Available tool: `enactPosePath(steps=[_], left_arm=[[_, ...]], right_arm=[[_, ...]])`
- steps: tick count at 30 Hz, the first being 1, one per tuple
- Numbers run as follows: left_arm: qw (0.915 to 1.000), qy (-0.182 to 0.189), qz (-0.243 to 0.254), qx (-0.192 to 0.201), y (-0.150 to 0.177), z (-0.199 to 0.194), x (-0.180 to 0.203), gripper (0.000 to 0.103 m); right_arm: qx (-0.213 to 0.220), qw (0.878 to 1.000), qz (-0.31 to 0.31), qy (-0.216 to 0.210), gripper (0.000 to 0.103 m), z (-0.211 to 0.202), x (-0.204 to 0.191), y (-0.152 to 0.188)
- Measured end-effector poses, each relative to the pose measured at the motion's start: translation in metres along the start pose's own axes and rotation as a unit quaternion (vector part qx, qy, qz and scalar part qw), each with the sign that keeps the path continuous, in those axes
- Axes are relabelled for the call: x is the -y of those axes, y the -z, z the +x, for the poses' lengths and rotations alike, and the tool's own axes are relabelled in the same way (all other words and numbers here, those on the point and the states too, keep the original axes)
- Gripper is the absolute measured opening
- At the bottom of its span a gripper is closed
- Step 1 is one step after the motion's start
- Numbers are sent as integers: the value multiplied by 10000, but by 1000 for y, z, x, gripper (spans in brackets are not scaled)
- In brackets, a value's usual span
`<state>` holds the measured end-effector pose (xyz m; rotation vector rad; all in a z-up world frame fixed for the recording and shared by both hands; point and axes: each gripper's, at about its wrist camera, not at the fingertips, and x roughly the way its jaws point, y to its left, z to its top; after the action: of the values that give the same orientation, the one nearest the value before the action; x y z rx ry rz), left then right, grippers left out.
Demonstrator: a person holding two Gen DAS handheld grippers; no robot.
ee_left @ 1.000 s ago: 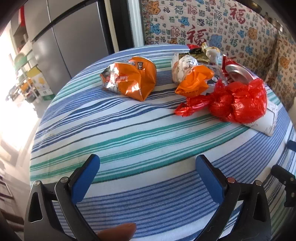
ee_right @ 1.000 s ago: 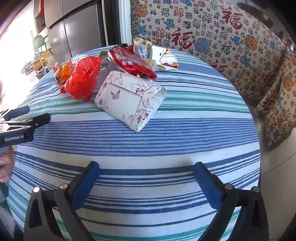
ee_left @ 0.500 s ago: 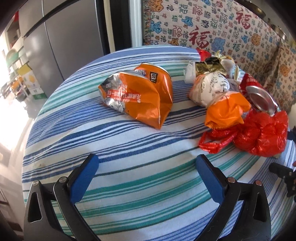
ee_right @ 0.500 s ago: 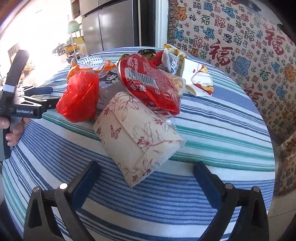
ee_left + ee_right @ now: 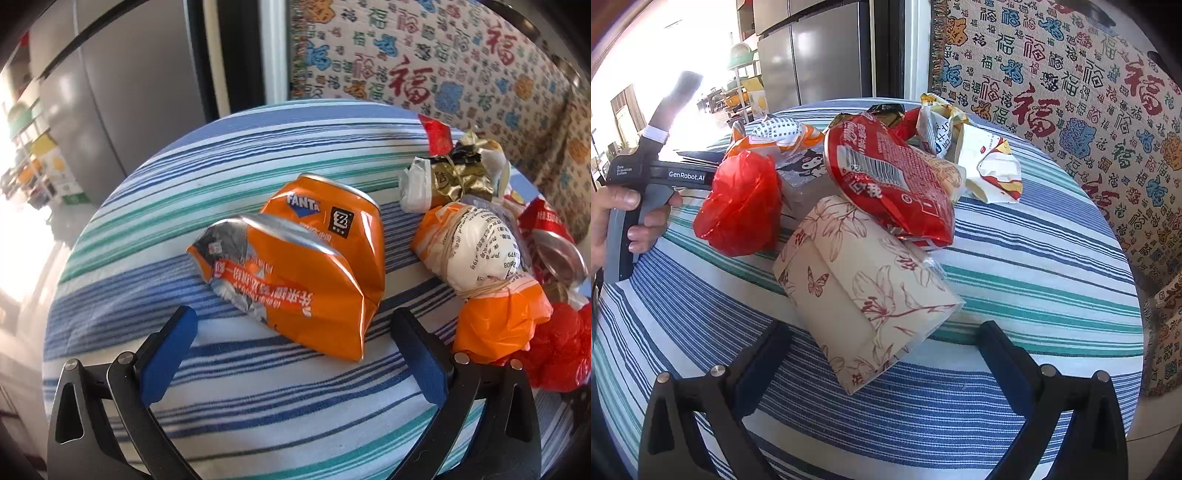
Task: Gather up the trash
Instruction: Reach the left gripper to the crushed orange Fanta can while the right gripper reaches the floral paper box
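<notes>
The left gripper (image 5: 293, 332) is wide open just before the crushed orange can (image 5: 295, 266), and bare striped tablecloth (image 5: 155, 206) lies to its left up to the round edge. The right gripper (image 5: 884, 345) is open too, with the floral paper pack (image 5: 864, 291) between its tips. Behind it the red bowl lid (image 5: 886, 177) and red bag (image 5: 742, 206) are piled, and the cloth to the right is free.

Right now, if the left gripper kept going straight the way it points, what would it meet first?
The crushed orange Fanta can. It lies on the striped tablecloth dead ahead of the open left gripper, roughly centred between its fingers. Nothing sits nearer, though depth is hard to judge through the fisheye.
</notes>
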<state>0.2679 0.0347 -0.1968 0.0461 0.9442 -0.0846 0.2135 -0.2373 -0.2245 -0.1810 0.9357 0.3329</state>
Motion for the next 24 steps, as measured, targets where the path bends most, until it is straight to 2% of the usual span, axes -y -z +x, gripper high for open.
enactPosePath(steps=[3,5,12,13,14,15,20,24], left_arm=[[9982,362,487,-24,-7,5,-6,103],[9968,483,632,-28,-12,8,-10,103],[9964,501,679,8,-17,12,-7,103],[9964,501,685,27,-18,12,-6,98],[9962,513,697,73,-16,10,-6,95],[9961,493,723,107,-16,9,-5,93],[9960,365,765,284,-8,0,-5,93],[9975,349,462,414,-2,-8,-13,93]], right_arm=[[2,10000,0,1,103,1,-1,0],[7,10000,1,-5,103,1,0,2],[77,9998,-157,-95,103,10,3,-9],[83,9998,-172,-101,102,10,3,-9],[116,9997,-178,-139,96,9,3,-8],[180,9995,-196,-170,84,7,4,-8],[260,9994,-61,-224,77,1,4,-1],[210,9988,279,-343,68,-11,9,9]])
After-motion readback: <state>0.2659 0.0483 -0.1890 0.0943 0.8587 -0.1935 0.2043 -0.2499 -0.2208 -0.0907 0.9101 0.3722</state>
